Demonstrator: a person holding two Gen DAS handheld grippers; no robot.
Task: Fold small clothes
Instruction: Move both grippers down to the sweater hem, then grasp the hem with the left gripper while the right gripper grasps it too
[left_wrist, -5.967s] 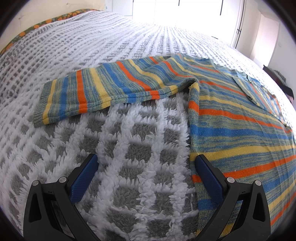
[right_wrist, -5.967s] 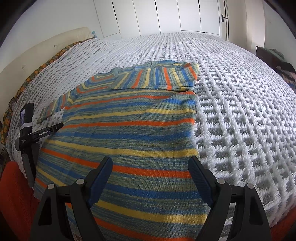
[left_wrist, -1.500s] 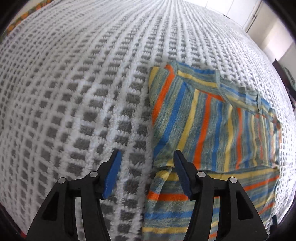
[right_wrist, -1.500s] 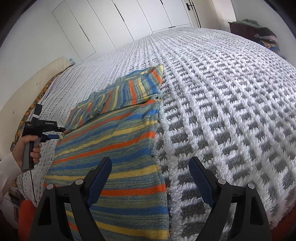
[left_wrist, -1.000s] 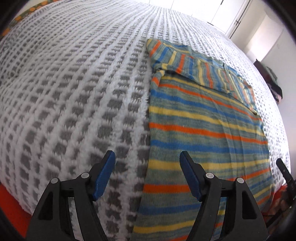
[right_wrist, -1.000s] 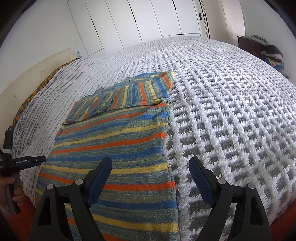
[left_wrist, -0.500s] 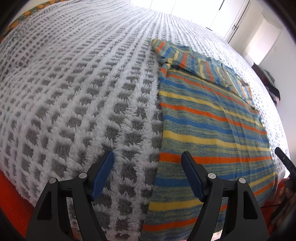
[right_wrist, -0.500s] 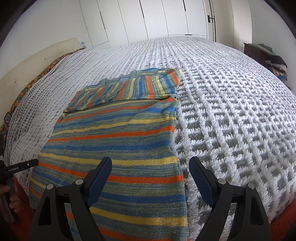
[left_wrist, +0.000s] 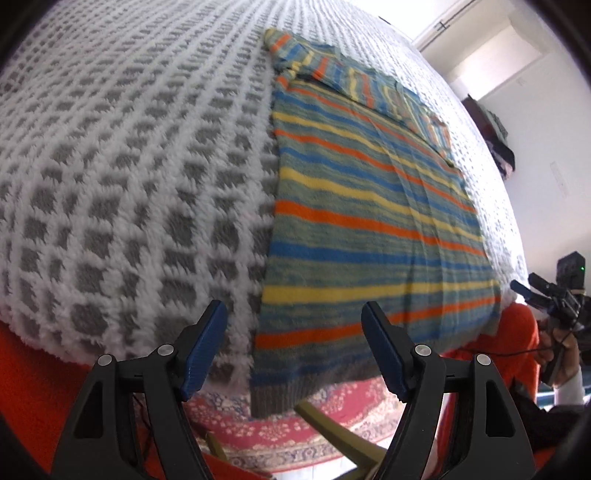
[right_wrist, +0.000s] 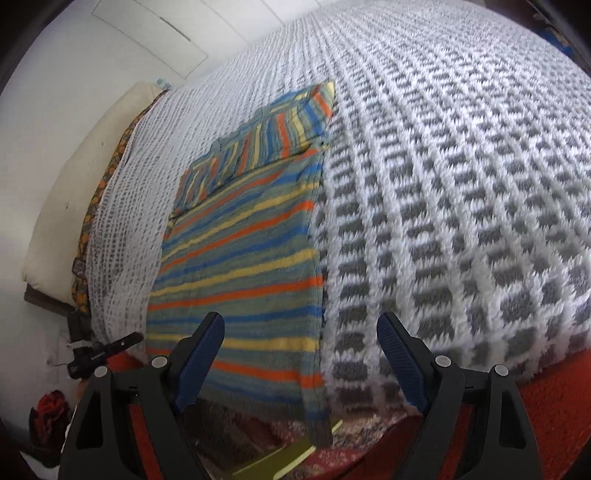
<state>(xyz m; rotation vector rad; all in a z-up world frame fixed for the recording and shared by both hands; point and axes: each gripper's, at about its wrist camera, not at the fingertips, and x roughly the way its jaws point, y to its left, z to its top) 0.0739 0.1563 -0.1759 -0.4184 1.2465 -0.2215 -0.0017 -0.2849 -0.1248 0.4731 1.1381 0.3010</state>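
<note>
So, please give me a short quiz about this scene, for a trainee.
1. True or false: the left claw grips the sweater.
2. Where do the sleeves lie? A) spread out on the blanket B) folded across the chest C) hanging off the bed
3. Fill in: the sweater's hem hangs over the bed's ____.

Key: 1 false; 2 B; 3 edge.
</note>
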